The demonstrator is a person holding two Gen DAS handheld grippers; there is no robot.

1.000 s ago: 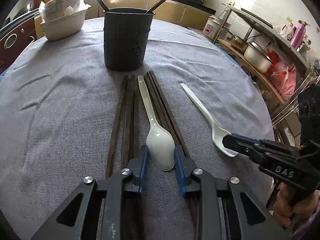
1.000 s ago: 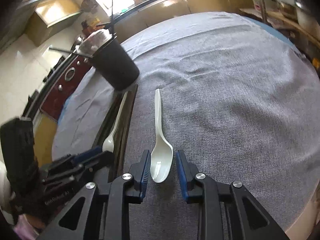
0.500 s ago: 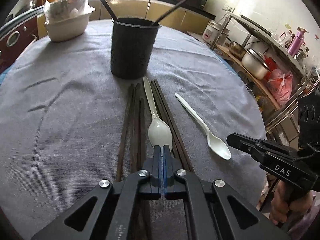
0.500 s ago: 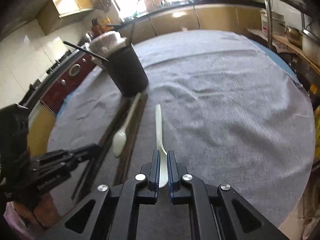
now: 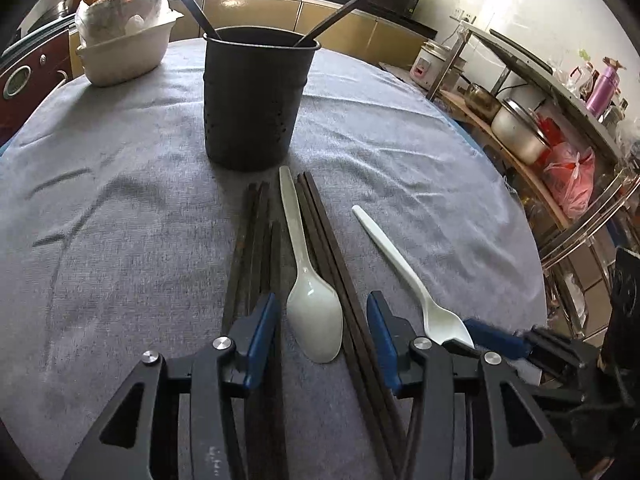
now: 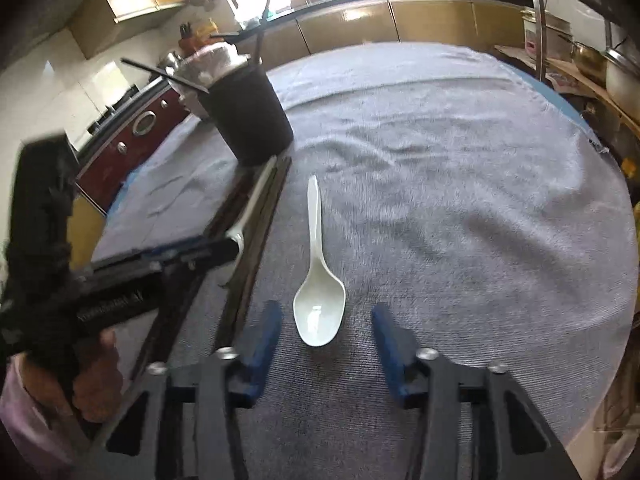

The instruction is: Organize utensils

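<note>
left gripper [image 5: 322, 334] opening, straddles white plastic spoon [image 5: 314, 316] | right gripper [image 6: 324, 344] opening, second white spoon [image 6: 318, 304] unheld | black perforated holder [image 5: 252, 100] has two chopsticks (early), dark chopsticks [image 5: 256, 248] still out

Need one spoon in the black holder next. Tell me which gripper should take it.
Left, probably. The left gripper brackets a white spoon lying straight toward the black holder. The right gripper brackets the other spoon, farther away. Both jaws are opening.
</note>
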